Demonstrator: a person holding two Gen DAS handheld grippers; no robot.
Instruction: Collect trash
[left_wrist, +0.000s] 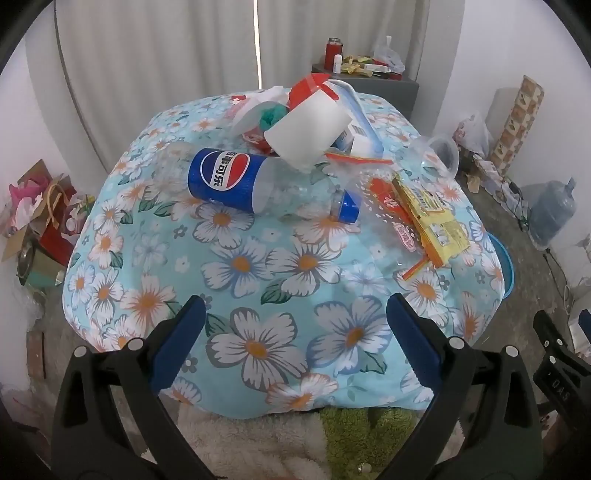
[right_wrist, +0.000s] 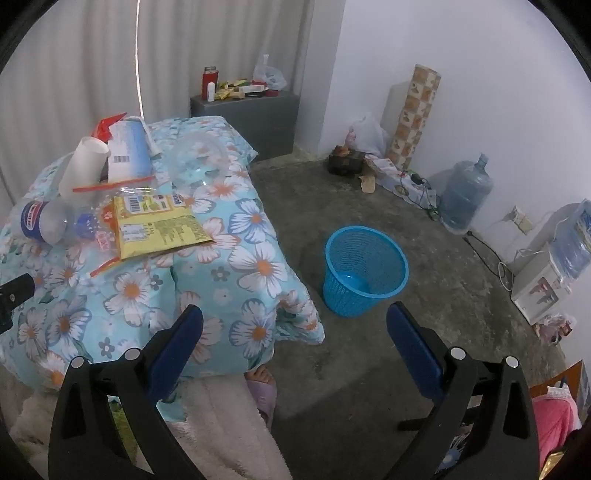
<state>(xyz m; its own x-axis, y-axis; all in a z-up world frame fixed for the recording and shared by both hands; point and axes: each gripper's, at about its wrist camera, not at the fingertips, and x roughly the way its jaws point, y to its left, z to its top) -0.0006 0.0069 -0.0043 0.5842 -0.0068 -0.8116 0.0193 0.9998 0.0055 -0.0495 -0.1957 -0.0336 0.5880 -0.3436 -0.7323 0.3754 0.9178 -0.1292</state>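
Trash lies on a table under a blue flowered cloth (left_wrist: 280, 266). An empty Pepsi bottle (left_wrist: 236, 179) lies on its side, its blue cap to the right. Behind it are a white paper cup (left_wrist: 308, 131), a red-and-white carton and crumpled wrappers. A yellow packet (left_wrist: 430, 218) and clear plastic bags lie at the right, with a clear plastic cup (left_wrist: 441, 153). My left gripper (left_wrist: 295, 321) is open and empty above the cloth's near edge. My right gripper (right_wrist: 295, 325) is open and empty over the table's corner. A blue mesh waste basket (right_wrist: 364, 271) stands empty on the floor.
A grey cabinet (right_wrist: 255, 110) with bottles and packets stands at the back. A large water jug (right_wrist: 465, 194), cables, a patterned roll (right_wrist: 415, 114) and a water dispenser (right_wrist: 546, 277) line the right wall. Bags and boxes (left_wrist: 40, 221) sit on the floor left of the table.
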